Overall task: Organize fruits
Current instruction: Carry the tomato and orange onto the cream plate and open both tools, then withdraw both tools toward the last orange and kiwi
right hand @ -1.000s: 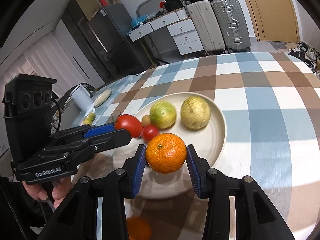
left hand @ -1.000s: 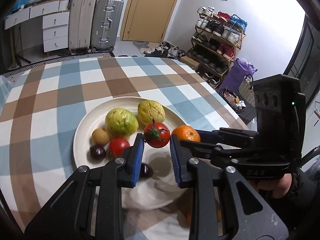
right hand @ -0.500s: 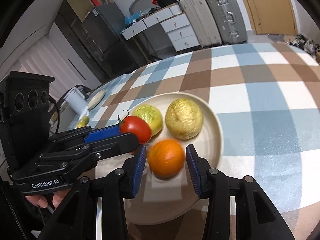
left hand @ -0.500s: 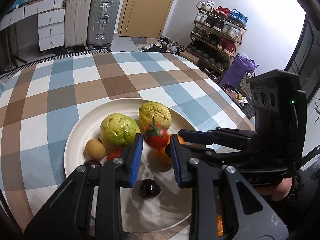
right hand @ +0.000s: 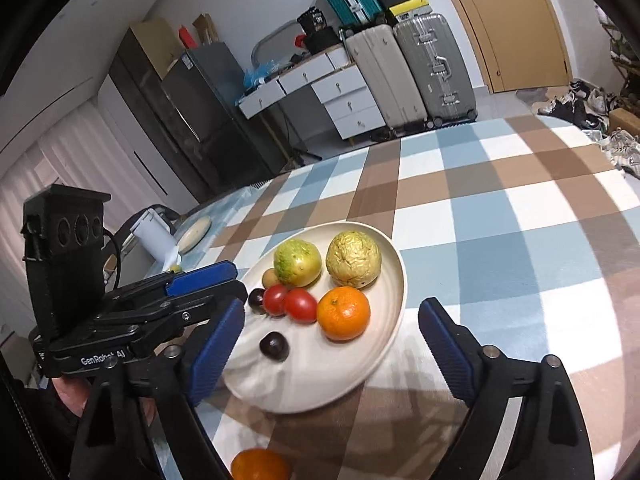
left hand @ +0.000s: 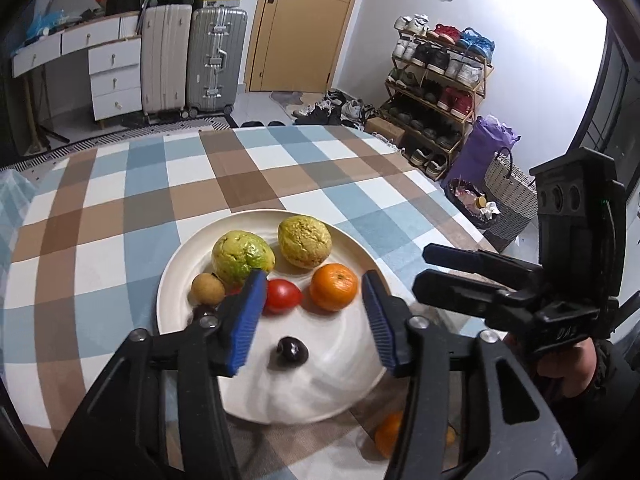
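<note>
Two tomatoes (right hand: 290, 302), two oranges (right hand: 343, 313), one plate (right hand: 384, 356).

Your left black two-finger gripper with blue pads (left hand: 314, 320) points forward and down, and its jaws are opening, a moderate gap between them with nothing pressed by the pads. Seen from the right wrist, it sits at the near left, level and side-on (right hand: 208, 284). Your right black two-finger gripper with blue pads (right hand: 330, 344) also tilts downward; its jaws are opening and stand very wide, gripping nothing. From the left wrist it shows at the right (left hand: 436, 268), its fingers reaching leftward, with your right hand (left hand: 568, 368) wrapped round its handle below.
</note>
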